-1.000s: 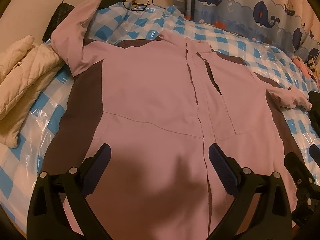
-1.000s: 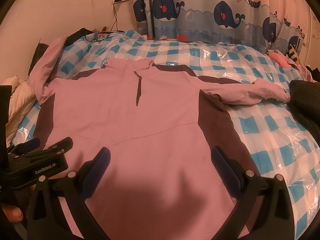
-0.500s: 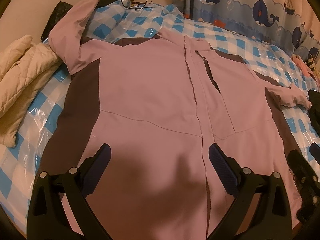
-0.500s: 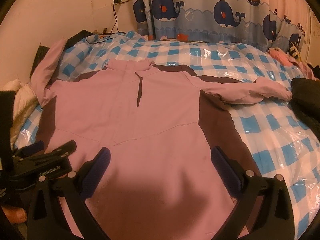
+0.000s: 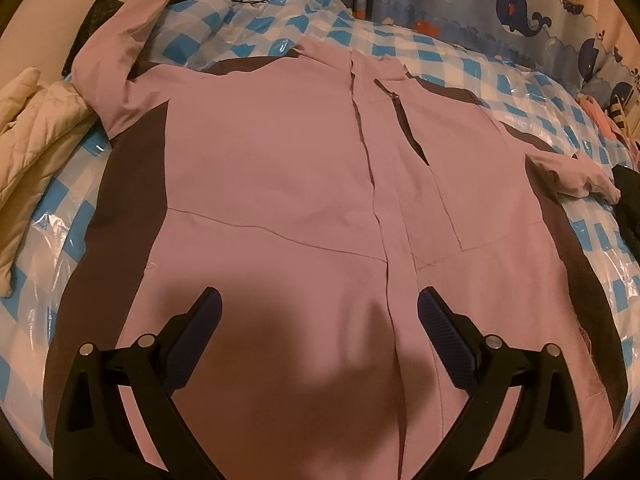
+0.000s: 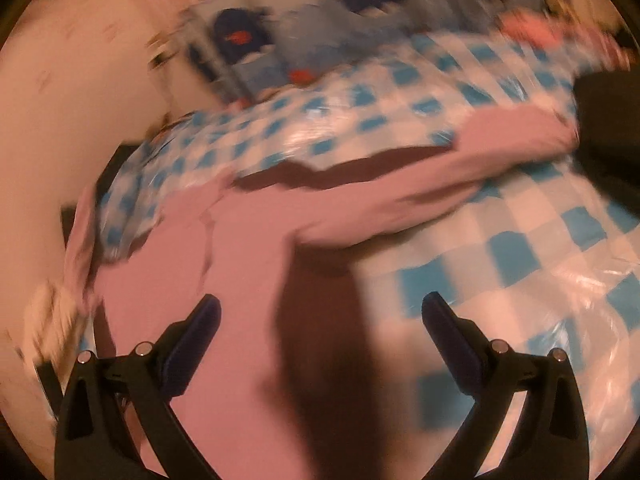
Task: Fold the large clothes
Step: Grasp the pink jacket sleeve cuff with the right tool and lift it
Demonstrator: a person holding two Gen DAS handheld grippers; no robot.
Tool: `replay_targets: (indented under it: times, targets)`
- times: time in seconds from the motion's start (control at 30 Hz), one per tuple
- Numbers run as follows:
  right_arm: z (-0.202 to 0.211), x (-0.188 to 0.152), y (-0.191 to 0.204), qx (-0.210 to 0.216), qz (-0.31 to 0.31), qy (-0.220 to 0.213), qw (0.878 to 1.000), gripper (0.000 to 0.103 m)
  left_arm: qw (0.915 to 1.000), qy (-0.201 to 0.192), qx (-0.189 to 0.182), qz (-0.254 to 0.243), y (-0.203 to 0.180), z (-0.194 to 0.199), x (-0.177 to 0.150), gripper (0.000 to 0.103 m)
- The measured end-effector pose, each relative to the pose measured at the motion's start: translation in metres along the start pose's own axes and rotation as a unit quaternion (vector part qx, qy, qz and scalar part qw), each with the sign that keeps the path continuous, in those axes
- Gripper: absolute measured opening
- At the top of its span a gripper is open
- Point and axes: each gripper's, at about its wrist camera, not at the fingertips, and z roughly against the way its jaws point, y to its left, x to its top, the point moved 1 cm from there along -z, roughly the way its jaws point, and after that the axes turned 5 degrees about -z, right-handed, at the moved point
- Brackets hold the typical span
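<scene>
In the left wrist view we see the pink jacket (image 5: 280, 184) lying flat, front side up, on a bed with a blue-and-white checkered cover (image 5: 472, 60) under clear plastic. It fills most of the picture. Its dark side panels (image 5: 132, 176) run down both edges, and its closed front seam goes from the collar toward us. One sleeve (image 5: 120, 60) is bent up at the far left, the other sleeve (image 5: 576, 172) lies out to the right. A cream quilted garment (image 5: 36, 128) is at the left, just beside the jacket. A whale-pattern curtain (image 5: 520, 4) hangs at the far right. The left gripper (image 5: 318, 312) hovers over the near part of the jacket with its fingers wide apart — nothing is between them.

The right wrist view is strongly blurred. We can still make out the jacket at the left and centre, with its right sleeve (image 6: 460, 168) stretched across the checkered cover toward a dark item (image 6: 608, 120) at the far right. The right gripper (image 6: 320, 316) is also spread apart and empty — it is above the dark side panel (image 6: 320, 320) at the jacket's right edge.
</scene>
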Motion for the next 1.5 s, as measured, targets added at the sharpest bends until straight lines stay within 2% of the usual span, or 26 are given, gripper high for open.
replay_targets:
  times: [0.07, 0.13, 0.27, 0.33, 0.43, 0.6, 0.73, 0.77, 0.83, 0.87, 0.9, 0.93, 1.03, 1.13, 1.27, 1.37, 1.5]
  targets:
    - [-0.012, 0.034, -0.046, -0.003, -0.054, 0.009, 0.998, 0.097, 0.9998, 0.02, 0.002, -0.002, 0.0, -0.002, -0.002, 0.094]
    - [-0.023, 0.071, -0.096, 0.015, -0.13, 0.004, 0.991, 0.097, 1.0, 0.009, -0.002, 0.0, -0.001, -0.002, -0.001, 0.094]
    - [-0.047, 0.114, -0.152, 0.025, -0.218, -0.017, 0.975, 0.097, 0.9998, 0.02, 0.003, 0.002, 0.0, -0.004, -0.003, 0.094]
    - [-0.065, 0.124, -0.173, 0.03, -0.261, -0.019, 0.965, 0.097, 0.9998, 0.016, 0.01, 0.004, 0.002, -0.007, -0.002, 0.094]
    - [-0.085, 0.134, -0.187, 0.047, -0.287, -0.029, 0.956, 0.097, 0.9995, 0.022, 0.018, 0.012, 0.007, -0.01, -0.001, 0.094]
    - [-0.109, 0.148, -0.203, 0.05, -0.298, -0.033, 0.953, 0.097, 0.9992, 0.008, 0.022, 0.032, 0.015, -0.01, 0.001, 0.094]
    - [-0.114, 0.154, -0.218, 0.063, -0.307, -0.053, 0.948, 0.097, 0.9992, 0.012, 0.021, 0.031, 0.013, -0.015, -0.001, 0.094]
    - [-0.117, 0.158, -0.22, 0.061, -0.306, -0.057, 0.948, 0.093, 0.9993, 0.014, 0.021, 0.029, 0.012, -0.017, -0.001, 0.094]
    - [-0.118, 0.163, -0.221, 0.052, -0.298, -0.06, 0.951, 0.066, 0.9993, 0.016, 0.025, 0.023, 0.009, -0.02, -0.002, 0.094]
    - [-0.119, 0.165, -0.222, 0.032, -0.292, -0.056, 0.954, 0.039, 0.9993, 0.016, 0.029, 0.019, 0.007, -0.021, -0.002, 0.094]
    - [-0.118, 0.167, -0.222, 0.029, -0.284, -0.057, 0.957, 0.02, 0.9992, 0.017, 0.032, 0.016, 0.006, -0.022, -0.003, 0.094]
    - [-0.116, 0.168, -0.222, 0.034, -0.279, -0.06, 0.958, 0.019, 0.999, 0.018, 0.038, 0.012, 0.006, -0.023, -0.005, 0.094]
    - [-0.087, 0.181, -0.2, 0.009, -0.219, -0.09, 0.972, 0.013, 0.9988, 0.019, 0.045, 0.007, 0.004, -0.024, -0.006, 0.094]
    - [-0.038, 0.194, -0.17, 0.016, -0.158, -0.133, 0.978, 0.01, 0.9989, 0.01, 0.045, 0.012, 0.003, -0.02, -0.005, 0.094]
    - [0.027, 0.207, -0.148, 0.016, -0.098, -0.176, 0.979, 0.009, 0.9991, -0.004, 0.039, 0.014, -0.003, -0.013, -0.004, 0.094]
    - [0.067, 0.214, -0.169, 0.01, -0.11, -0.202, 0.973, 0.009, 0.9997, -0.002, 0.024, 0.007, -0.016, -0.011, -0.007, 0.094]
    - [0.092, 0.198, -0.223, -0.035, -0.127, -0.216, 0.967, 0.009, 0.9998, 0.015, -0.004, -0.015, -0.04, -0.023, -0.014, 0.094]
